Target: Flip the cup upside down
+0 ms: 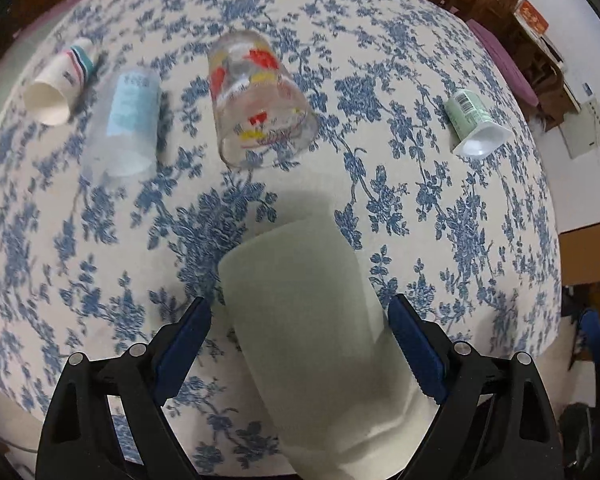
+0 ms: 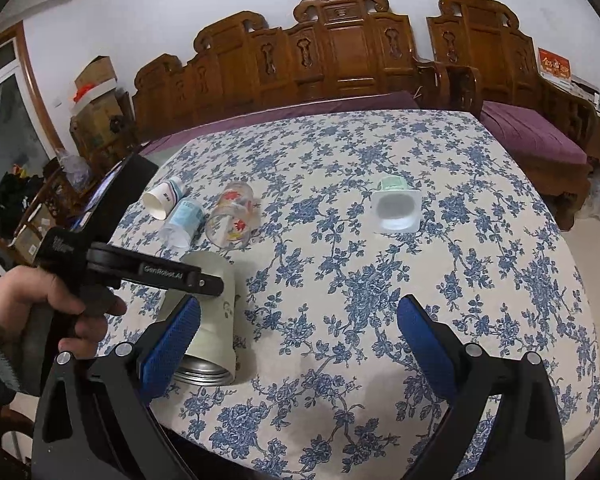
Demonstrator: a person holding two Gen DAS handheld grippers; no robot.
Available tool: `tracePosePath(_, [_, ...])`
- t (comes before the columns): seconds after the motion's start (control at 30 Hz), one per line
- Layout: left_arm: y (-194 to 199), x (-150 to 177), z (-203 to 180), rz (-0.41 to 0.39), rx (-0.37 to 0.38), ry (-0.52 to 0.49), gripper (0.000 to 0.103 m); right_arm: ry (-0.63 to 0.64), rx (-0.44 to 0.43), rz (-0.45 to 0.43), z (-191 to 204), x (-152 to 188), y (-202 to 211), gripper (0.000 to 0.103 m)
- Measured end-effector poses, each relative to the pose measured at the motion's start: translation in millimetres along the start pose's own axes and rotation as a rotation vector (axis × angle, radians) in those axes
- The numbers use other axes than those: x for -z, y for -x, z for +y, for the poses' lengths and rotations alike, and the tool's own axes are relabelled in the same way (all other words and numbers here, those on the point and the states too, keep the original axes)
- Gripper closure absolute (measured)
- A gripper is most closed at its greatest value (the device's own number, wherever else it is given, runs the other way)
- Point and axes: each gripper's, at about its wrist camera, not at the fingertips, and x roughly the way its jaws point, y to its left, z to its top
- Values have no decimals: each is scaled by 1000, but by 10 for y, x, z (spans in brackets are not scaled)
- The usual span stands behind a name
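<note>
A pale grey-white cup [image 1: 320, 344] lies on its side on the flowered tablecloth, between the open blue-padded fingers of my left gripper [image 1: 300, 336]. The pads stand on either side of it, a gap showing at the left pad. In the right wrist view the same cup [image 2: 216, 320] lies at the left with its metal-rimmed mouth toward the camera, and the left gripper [image 2: 140, 272] reaches over it. My right gripper [image 2: 300, 332] is open and empty above the cloth.
Several other cups lie on their sides further back: a striped paper cup [image 1: 60, 88], a clear cup with a blue label [image 1: 128, 124], a glass with red flowers [image 1: 256, 100] and a green yoghurt pot [image 1: 474, 120]. A carved wooden bench [image 2: 340, 56] stands behind the table.
</note>
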Motion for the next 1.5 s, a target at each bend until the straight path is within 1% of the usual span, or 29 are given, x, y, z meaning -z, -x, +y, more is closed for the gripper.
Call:
tracePosePath(0.27, [-196,-62,42,67,18,45,17,-9,-6,0,-22,-7,8,4])
tracePosePath(0.3, [-200,-64,41,68,24,45,20,-10,-5,-2,-25,-8,13,4])
tracePosePath(0.37, [-198,-81,20,68,26,43,22,-12,-5,-4,-37,-12,14,4])
tracePosePath(0.4, [-189,-81,23,64,26,40,25,-12,-5,-3,-43,-11,13,4])
tracePosePath(0.43, [-157,-85,15,48,29,34,30,-12,-3,-3,-43,-12,13,4])
tracePosePath(0.5, [-94,-76,-1,22,17,11,33,-16,-1,-1,-59,-13,11,4])
tracePosePath(0.67, [123,23,27,-41,27,-35,33,-18,4,-3,-70,-14,14,4])
tracePosePath(0.8, [382,157,29,-120,23,-81,34,-15,4,-4,-69,-14,18,4])
tracePosePath(0.9, [534,191,44,-183,22,-101,34,-11,2,-2,-65,-13,12,4])
tracePosePath(0.93, [567,184,39,-201,9,-115,34,-10,3,-2,-57,-10,11,4])
tracePosePath(1.03, [596,131,20,-245,-7,-136,34,-7,3,2,-48,2,-4,4])
tracePosePath(1.1, [599,109,20,-259,-6,-141,34,-4,4,4,-38,11,-14,4])
tracePosePath(1.2, [594,104,-7,-276,-16,-152,34,3,5,5,-16,27,-24,4])
tracePosePath(1.37, [660,136,-56,-337,-19,-175,34,10,8,-1,-7,28,-19,4])
tracePosePath(1.43, [662,149,-97,-352,-33,-195,34,9,10,0,-9,33,-22,4])
tracePosePath(1.5, [628,147,-130,-348,-43,-210,34,7,10,1,-10,36,-25,4])
